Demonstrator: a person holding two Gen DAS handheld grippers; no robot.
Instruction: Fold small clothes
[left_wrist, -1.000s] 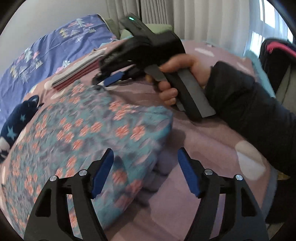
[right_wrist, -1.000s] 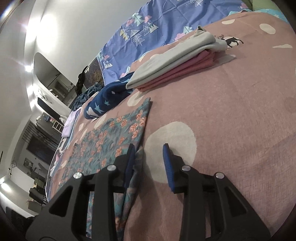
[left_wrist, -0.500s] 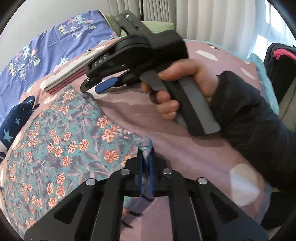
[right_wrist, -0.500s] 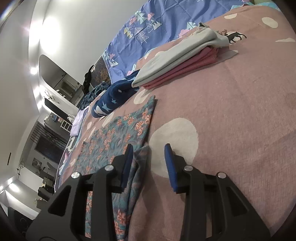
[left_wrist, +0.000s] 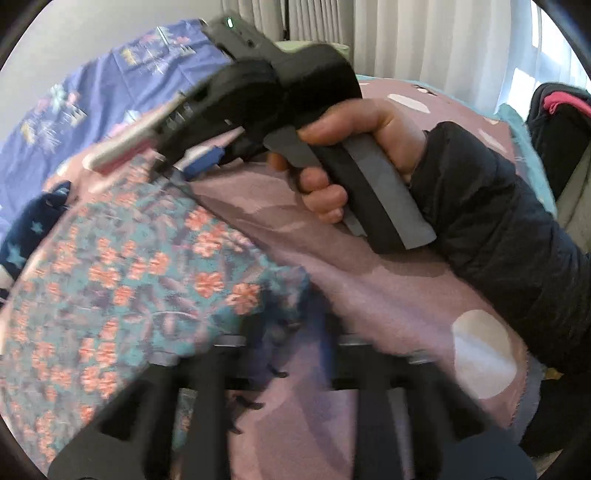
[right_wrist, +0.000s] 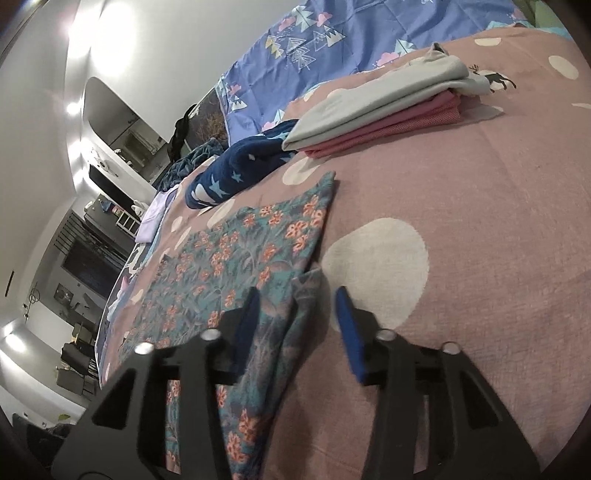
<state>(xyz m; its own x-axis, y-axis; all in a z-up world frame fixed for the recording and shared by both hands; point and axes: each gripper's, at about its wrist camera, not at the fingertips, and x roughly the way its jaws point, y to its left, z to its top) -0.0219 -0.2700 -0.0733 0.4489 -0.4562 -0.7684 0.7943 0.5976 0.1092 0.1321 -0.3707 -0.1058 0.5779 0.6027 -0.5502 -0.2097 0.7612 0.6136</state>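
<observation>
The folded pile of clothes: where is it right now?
In the right wrist view the folded pile lies upper right on the pink bedspread, beyond the floral garment and beside the navy star garment.

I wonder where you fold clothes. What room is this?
Probably a bedroom: the clothes lie on a bed with a spotted pink sheet, a blue quilt behind, and curtains by the window.

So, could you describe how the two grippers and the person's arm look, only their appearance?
Both grippers are black, angular frames with silver screws and blue pads on the fingers: the right gripper shows this sharply, the left gripper is blurred. The right one has a thick black body, a small green light and a grey-black handle. The hand is bare; the sleeve is dark.
</observation>
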